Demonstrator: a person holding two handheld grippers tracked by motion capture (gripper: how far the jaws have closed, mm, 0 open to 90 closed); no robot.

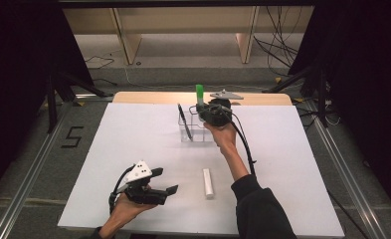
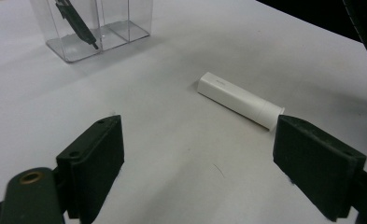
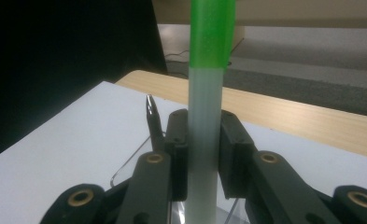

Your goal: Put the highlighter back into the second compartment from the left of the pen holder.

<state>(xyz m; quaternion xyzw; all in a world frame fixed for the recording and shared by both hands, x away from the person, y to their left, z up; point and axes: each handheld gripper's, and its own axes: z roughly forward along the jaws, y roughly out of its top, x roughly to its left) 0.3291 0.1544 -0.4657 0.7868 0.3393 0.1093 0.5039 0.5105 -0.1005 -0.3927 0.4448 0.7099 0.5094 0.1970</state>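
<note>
My right gripper (image 1: 202, 107) is shut on a marker with a pale barrel and a green cap (image 1: 199, 94), held upright over the clear plastic holder (image 1: 195, 132) at the far middle of the white table. In the right gripper view the marker (image 3: 204, 116) stands straight up, pinched by both pads. A black pen (image 1: 184, 120) leans in the holder's left compartment. My left gripper (image 1: 164, 181) rests open near the front left. A white cylindrical marker (image 1: 208, 182) lies flat to its right; in the left gripper view this white marker (image 2: 239, 99) lies just beyond the right jaw.
The white sheet (image 1: 133, 144) covers the table, with a wooden edge (image 1: 148, 96) at the back. The right gripper's cable (image 1: 245, 144) trails along the forearm. Black stands and cables ring the table on the floor.
</note>
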